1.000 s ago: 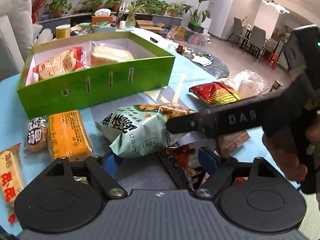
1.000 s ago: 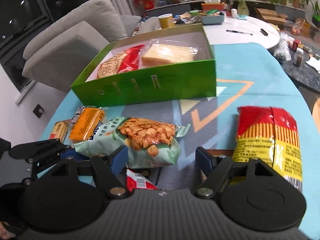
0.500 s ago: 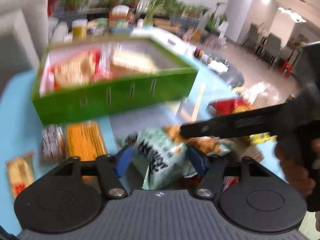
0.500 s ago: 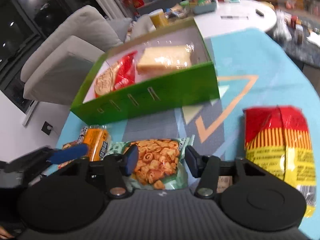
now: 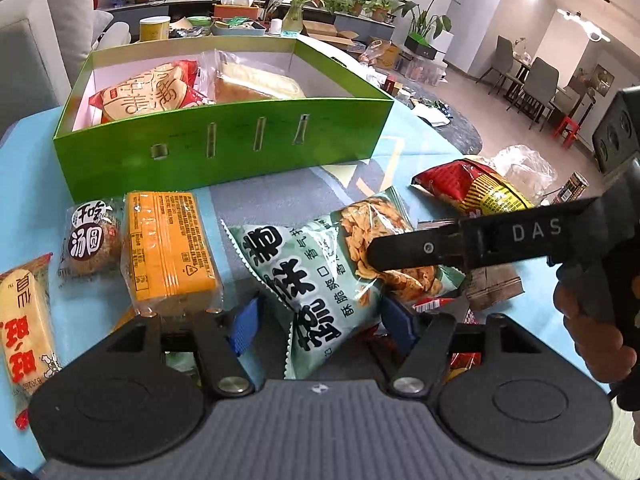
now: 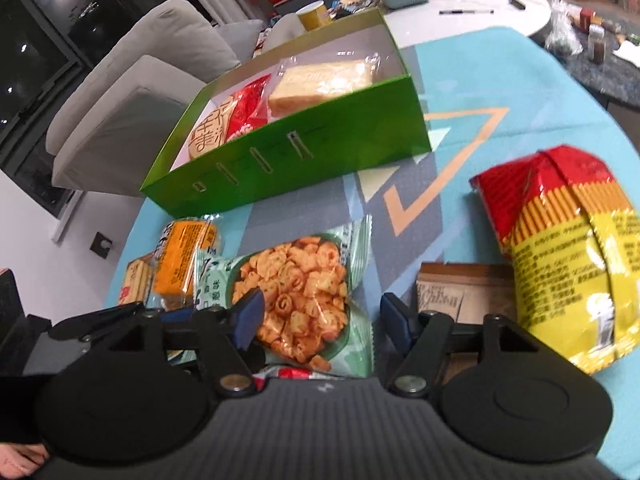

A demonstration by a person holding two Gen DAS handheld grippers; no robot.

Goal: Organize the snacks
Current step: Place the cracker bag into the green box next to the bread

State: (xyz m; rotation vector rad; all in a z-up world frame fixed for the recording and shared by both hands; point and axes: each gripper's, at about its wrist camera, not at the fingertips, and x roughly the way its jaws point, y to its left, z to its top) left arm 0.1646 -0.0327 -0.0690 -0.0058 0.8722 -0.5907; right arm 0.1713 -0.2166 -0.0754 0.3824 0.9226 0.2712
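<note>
A pale green snack bag of orange crisps lies on the blue tablecloth before the green box. My left gripper has its blue pads pressed on the bag's near end. In the right wrist view the same bag sits between the blue pads of my right gripper, whose jaws are opening and stand off the bag. One black finger of the right gripper crosses over the bag. The box holds a red cracker pack and a pale cake pack.
Left of the bag lie an orange pack, a round brown snack and a yellow-red pack. A red-and-yellow bag and a brown carton lie to the right. Grey chairs stand beyond the table's left edge.
The left jaws have closed in on the green bag, and the bag has turned end-on toward them. The right jaws narrowed, then spread wide again.
</note>
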